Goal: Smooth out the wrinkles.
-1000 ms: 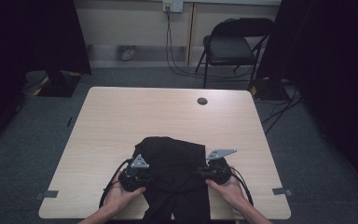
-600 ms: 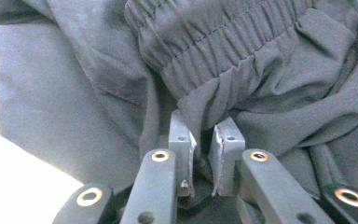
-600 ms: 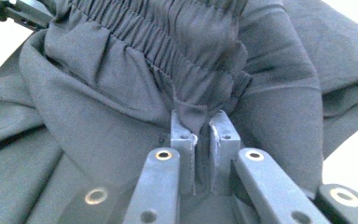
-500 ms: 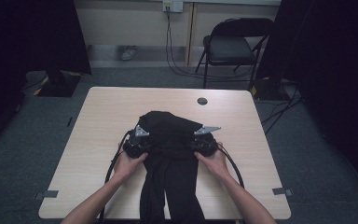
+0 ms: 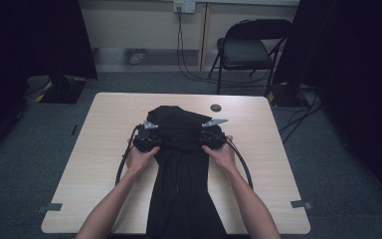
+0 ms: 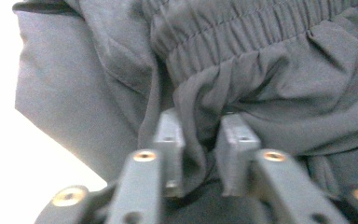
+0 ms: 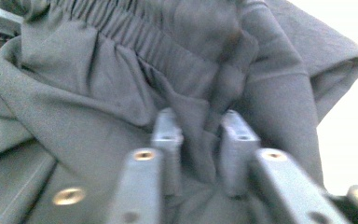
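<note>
1. The left gripper (image 5: 148, 140) sits at 9 o'clock of the folded top of the black trousers (image 5: 181, 174); its jaws have just been opening and stand narrow, with a fold of cloth loose between them
2. The trousers lie along the middle of the wooden table (image 5: 99, 149), waistband end folded over toward 12 o'clock, legs running to the 6 o'clock edge
3. The right gripper (image 5: 214, 139), at 3 o'clock of the fold, has likewise been opening; cloth lies slack between its narrow jaws
</note>
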The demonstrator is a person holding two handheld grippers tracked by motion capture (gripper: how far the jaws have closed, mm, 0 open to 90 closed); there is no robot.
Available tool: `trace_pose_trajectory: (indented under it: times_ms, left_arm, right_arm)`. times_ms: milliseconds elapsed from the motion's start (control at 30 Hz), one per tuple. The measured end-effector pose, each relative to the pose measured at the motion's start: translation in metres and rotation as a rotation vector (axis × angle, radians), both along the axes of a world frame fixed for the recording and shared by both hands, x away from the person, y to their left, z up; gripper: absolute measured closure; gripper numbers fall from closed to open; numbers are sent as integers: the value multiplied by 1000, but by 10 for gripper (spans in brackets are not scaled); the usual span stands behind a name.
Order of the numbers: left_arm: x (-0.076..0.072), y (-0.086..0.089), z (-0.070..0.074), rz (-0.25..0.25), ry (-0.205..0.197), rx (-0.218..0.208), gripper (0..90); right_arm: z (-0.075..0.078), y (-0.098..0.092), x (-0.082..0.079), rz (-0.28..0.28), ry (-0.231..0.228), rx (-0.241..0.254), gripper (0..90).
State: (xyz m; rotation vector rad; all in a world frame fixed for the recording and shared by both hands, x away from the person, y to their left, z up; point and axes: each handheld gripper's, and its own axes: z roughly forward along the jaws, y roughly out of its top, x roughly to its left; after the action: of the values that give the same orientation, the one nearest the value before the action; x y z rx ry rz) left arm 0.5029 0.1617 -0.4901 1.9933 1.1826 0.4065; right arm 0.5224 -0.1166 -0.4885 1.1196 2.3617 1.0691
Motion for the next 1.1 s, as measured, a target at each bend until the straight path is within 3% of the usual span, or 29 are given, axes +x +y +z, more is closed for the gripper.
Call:
trace_pose_trajectory:
  times_ms: [67,100,233,333,400,567,633,700,733,767,800,833,867,900,933,1000,1100]
  left_arm:
    - [-5,3,8,-26,-25,-8,565]
    - [-9,5,14,-38,-43,-10,535]
    - [-31,11,38,-66,-95,-25,482]
    - [-56,12,47,-100,-111,-27,454]
    - [-73,12,48,-133,-108,-14,448]
    - [-114,5,31,-259,-12,5,422]
    - [-122,-1,18,-281,52,13,393]
    - [-124,-7,8,-313,87,23,332]
    - [-124,-10,5,-311,91,55,325]
    - [-123,-12,2,-314,98,61,295]
    - [-123,-14,0,-302,77,82,288]
    - [-122,-16,-1,-282,54,109,301]
    - [-122,-16,1,-274,39,127,380]
    - [-121,-16,1,-287,44,101,541]
    - [-121,-16,1,-301,44,107,675]
    - [-120,-16,2,-300,46,116,863]
    - [-116,-13,9,-308,35,60,885]
  right_arm:
    - [7,-6,-5,2,-1,27,552]
    - [12,-10,-8,-7,-6,57,532]
    - [30,-19,-27,9,-40,99,472]
    - [37,-21,-48,48,-60,127,479]
    - [37,-21,-63,80,-60,139,540]
    - [29,-15,-101,175,-33,112,696]
    - [27,-11,-112,201,-11,125,738]
    - [26,-8,-121,229,-10,114,750]
    - [25,-7,-124,238,-8,114,744]
    - [24,-7,-126,244,-3,116,732]
    - [23,-7,-128,253,0,122,704]
    - [21,-6,-130,268,7,122,674]
    - [20,-4,-133,282,8,117,642]
    - [19,-2,-135,295,10,120,601]
    - [18,1,-136,302,17,121,552]
    - [15,7,-139,331,27,127,480]
    - [9,22,-147,375,54,130,373]
